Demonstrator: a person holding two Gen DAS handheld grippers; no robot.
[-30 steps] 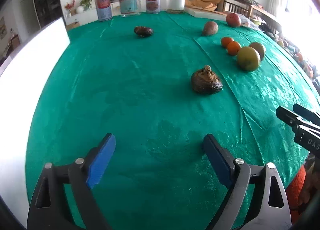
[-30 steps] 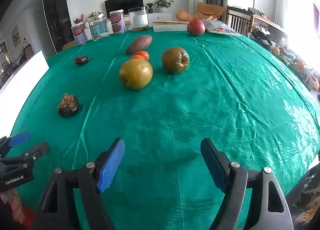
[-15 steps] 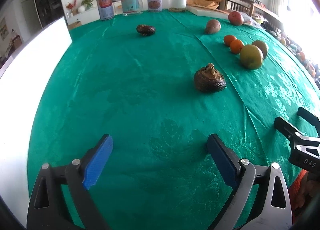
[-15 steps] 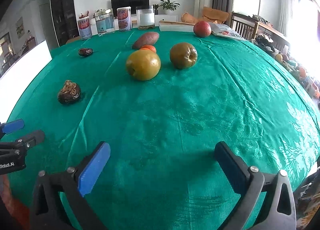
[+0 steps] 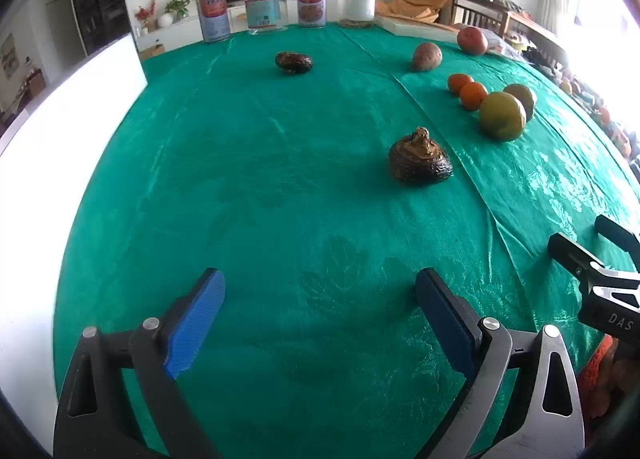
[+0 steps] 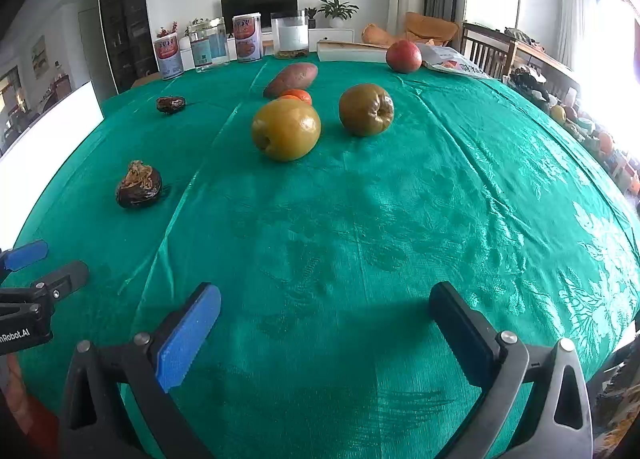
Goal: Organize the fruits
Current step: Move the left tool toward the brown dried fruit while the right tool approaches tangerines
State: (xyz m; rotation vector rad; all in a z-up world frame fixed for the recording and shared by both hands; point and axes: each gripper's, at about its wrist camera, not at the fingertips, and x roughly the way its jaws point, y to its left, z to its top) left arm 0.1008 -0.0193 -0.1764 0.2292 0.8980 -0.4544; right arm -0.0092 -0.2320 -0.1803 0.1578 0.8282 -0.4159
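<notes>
A: Nearest first: where do the tools stand?

B: The right gripper (image 6: 324,323) has just spread wide, nothing between its jaws, over bare green cloth (image 6: 400,259). The left gripper (image 5: 320,307) is spread too, and empty.

A: And the fruit?

B: All ahead on the cloth, none touched. A dark wrinkled fruit (image 5: 420,161) lies ahead and right of the left gripper, the closest piece to it. From the right gripper, a yellow apple (image 6: 286,129) sits ahead, slightly left; a brown apple (image 6: 366,109) just beside it.

A: Farther?

B: An orange (image 6: 298,95), a sweet potato (image 6: 292,77) lying slantwise, then a red apple (image 6: 404,56). I'd judge the right hand suits the apples.
</notes>
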